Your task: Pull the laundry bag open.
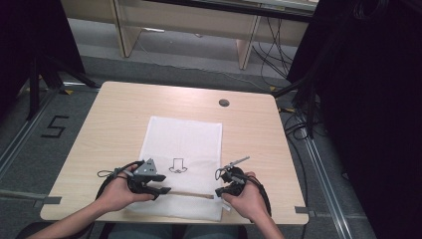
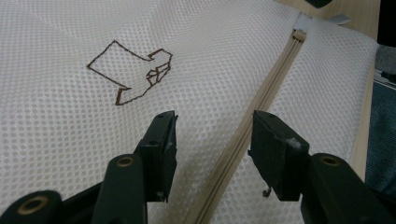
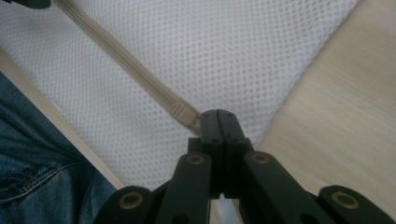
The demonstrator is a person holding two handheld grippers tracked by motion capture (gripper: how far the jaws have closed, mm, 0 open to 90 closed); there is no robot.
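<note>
Where zipper (image 3: 140, 70) ends, right tool (image 3: 218, 116) clamped.

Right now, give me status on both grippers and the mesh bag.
Left gripper open, straddling the zipper. Right gripper shut at the zipper's end. Mesh bag flat on table.

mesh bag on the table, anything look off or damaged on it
Nothing stands out. The white mesh bag lies flat and square on the table, its beige zipper runs straight and closed, with no tears showing. The right gripper is shut at the zipper's end; the left gripper is open astride it.
</note>
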